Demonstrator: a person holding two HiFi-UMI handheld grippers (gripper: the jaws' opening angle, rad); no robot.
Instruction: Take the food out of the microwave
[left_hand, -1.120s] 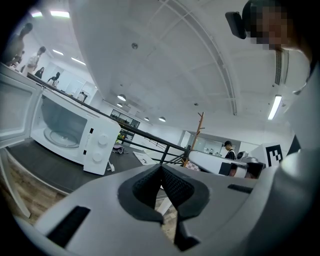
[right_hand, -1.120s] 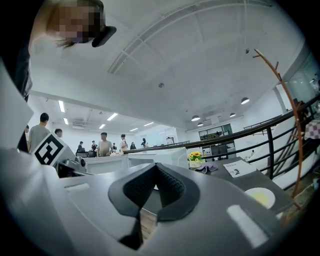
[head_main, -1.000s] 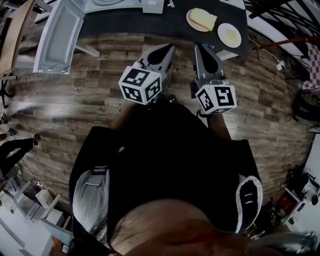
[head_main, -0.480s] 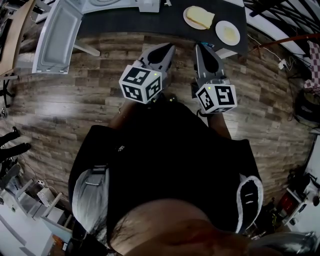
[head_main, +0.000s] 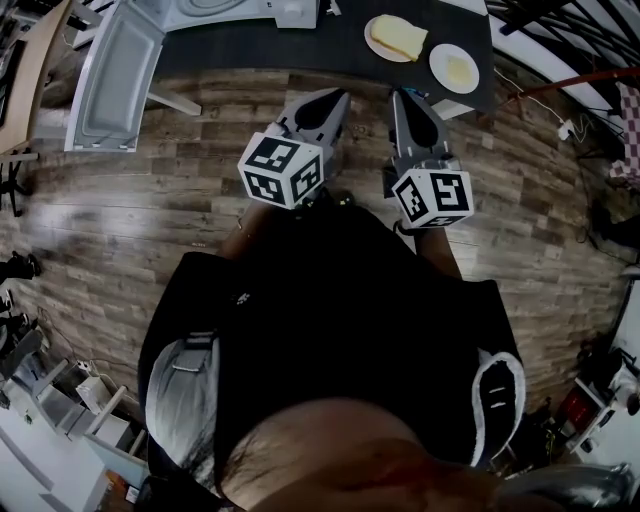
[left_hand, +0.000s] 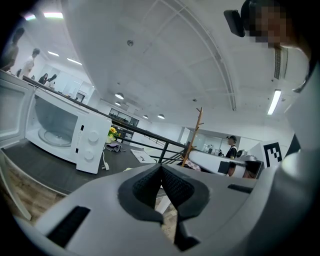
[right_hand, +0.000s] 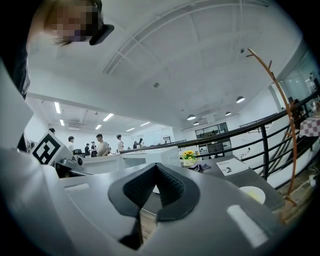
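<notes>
Food (head_main: 399, 37) is already out of the microwave (left_hand: 59, 131). It's a pale slab, prob. bread, on a white plate (head_main: 371, 35) on the dark surface (head_main: 300, 45). A second plate (head_main: 440, 58) w/ something flat and yellowish sits just beside it on the right. Microwave door (head_main: 112, 78) hangs wide open over the wood floor (head_main: 200, 150). In the left gripper view the cavity looks bare, w/ only the turntable (left_hand: 50, 136) in it. My read: the taking-out part is done and the door just hasn't been shut yet.

Left gripper (head_main: 326, 100) and right gripper (head_main: 404, 96) are held side by side in front of the person's torso (head_main: 330, 320). Both are short of the surface edge and well apart from either plate. Jaws on each are pressed together w/ nothing between – pads meet tip to tip in both gripper views. Looks like a rest pose: hands close to the body, empty, nothing left to carry. Only the door might want closing.
</notes>
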